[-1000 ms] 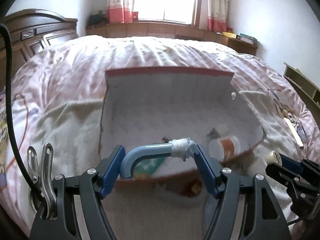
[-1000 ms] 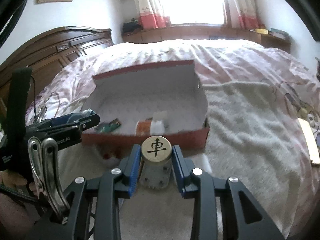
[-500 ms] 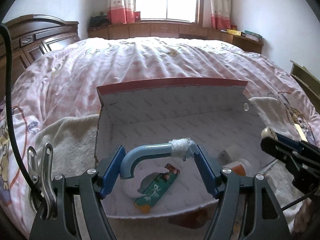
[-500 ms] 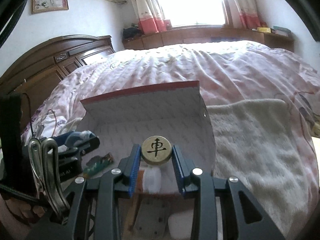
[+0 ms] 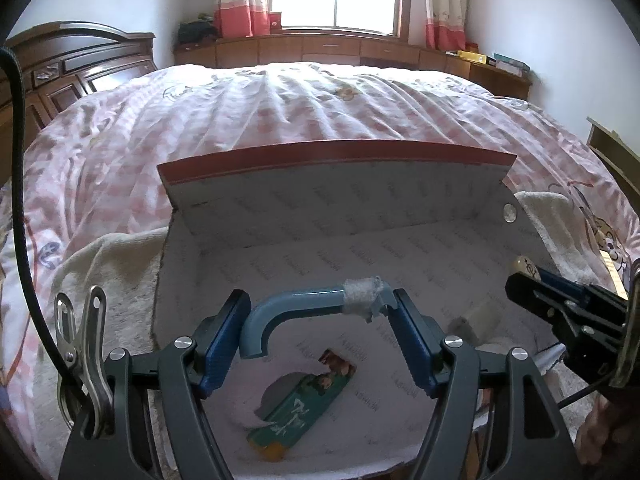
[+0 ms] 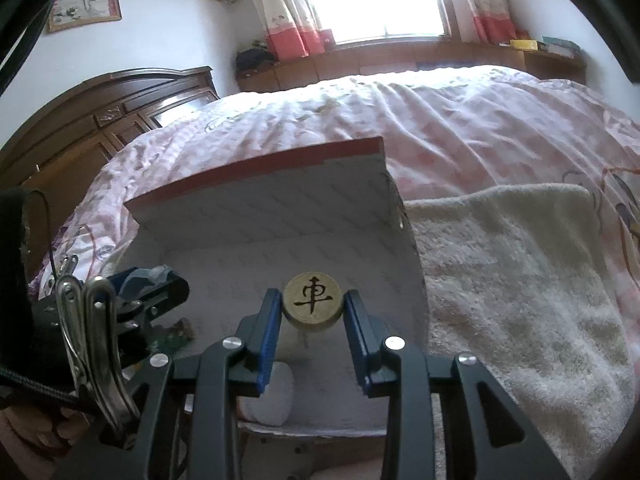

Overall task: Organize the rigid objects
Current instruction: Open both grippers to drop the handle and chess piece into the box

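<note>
Two pieces remain: your left gripper (image 5: 320, 328) fingers clamp a blue hook (image 5: 296, 304), right gripper (image 6: 312, 312) fingers a chess piece (image 6: 313, 300), both over the box (image 5: 336, 160); below them, several items already lie inside.

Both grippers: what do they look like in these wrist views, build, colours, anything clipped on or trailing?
The left gripper and right gripper are built alike: dark grey, angular plastic fingers with silver screws at the joints and blue pads on the inner faces. A silver metal spring clip sits at the left side of each view. A black braided cable arcs past the left gripper. No sleeve is visible.
</note>
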The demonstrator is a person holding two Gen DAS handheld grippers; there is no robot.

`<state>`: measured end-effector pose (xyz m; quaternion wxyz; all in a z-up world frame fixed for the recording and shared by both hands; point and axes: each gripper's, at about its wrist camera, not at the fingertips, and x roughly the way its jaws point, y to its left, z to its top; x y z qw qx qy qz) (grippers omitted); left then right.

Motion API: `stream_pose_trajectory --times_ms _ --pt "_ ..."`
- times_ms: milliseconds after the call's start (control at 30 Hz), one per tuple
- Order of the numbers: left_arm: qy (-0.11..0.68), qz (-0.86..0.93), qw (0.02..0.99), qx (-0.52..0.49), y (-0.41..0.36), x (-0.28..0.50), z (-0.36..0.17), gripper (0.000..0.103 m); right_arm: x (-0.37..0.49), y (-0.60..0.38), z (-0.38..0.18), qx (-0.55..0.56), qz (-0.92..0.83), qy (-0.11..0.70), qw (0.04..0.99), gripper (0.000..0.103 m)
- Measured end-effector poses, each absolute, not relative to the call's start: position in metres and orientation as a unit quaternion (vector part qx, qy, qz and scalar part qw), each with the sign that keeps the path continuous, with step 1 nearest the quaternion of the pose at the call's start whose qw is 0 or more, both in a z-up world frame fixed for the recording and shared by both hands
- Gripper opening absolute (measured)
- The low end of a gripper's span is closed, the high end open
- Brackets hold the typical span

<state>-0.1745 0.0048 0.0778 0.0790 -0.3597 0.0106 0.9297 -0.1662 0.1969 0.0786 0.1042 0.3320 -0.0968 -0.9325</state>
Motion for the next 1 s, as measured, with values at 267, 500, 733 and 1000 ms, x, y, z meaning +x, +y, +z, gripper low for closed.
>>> stream_pose_trajectory --times_ms 267,500,733,1000 --pt "0.001 0.917 0.074 -0.392 0.004 -0.184 0.063 0.073 -0.167 0.196 0.074 0.332 -0.934 -0.095 0.095 0.042" --pt "-0.001 0.920 0.064 -0.386 0.000 -0.180 0.064 0.073 -0.159 0.190 0.078 0.323 -0.937 -0.089 0.100 0.060" --pt "0.005 0.925 0.062 -0.375 0.000 -0.176 0.069 0.081 -0.153 0.194 0.080 0.321 -0.936 -0.105 0.098 0.063" --pt "0.001 0.925 0.074 -0.372 0.000 -0.166 0.076 0.081 -0.143 0.196 0.085 0.316 -0.936 -0.114 0.100 0.063"
